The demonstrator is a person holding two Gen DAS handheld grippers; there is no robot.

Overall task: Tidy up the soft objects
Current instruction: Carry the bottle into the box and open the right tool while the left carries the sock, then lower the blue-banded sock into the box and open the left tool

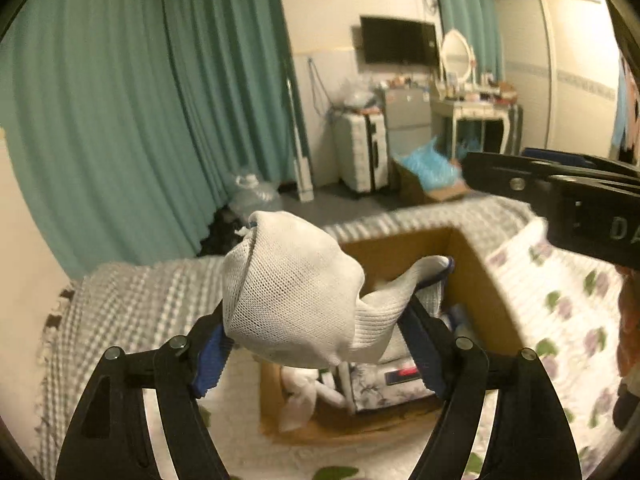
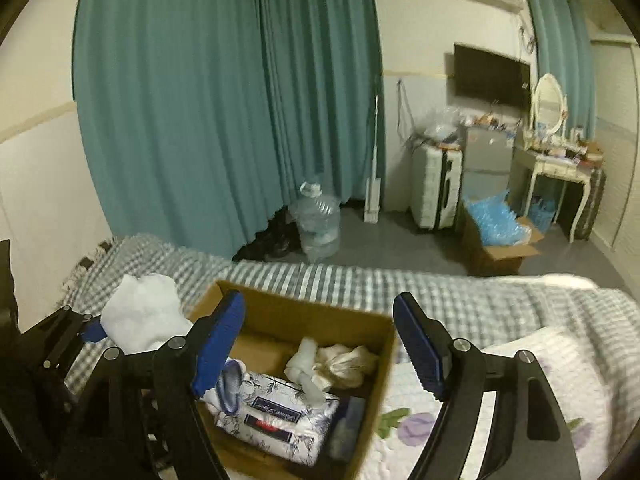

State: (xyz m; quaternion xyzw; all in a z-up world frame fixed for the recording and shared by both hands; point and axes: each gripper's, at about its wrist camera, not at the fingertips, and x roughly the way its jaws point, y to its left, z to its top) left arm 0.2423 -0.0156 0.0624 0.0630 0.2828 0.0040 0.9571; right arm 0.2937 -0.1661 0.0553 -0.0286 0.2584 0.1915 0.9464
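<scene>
Fabric fills the left gripper (image 1: 320, 320): a bunched white knit glove (image 1: 292, 296) is clamped between its blue pads, held above the cardboard box (image 1: 476, 280) on the bed. The right gripper (image 2: 320, 344) is spread wide with nothing between its fingers, the box (image 2: 380, 364) lying below and between them.

A bedroom in a home is shown: a bed (image 2: 360, 280) w/ checked cover fills the lower frame, teal curtains (image 2: 224, 100) hang upper left, and a wall TV (image 2: 490, 76), mirrored dressing desk (image 2: 556, 164) and suitcase (image 2: 436, 190) are seen at right.
</scene>
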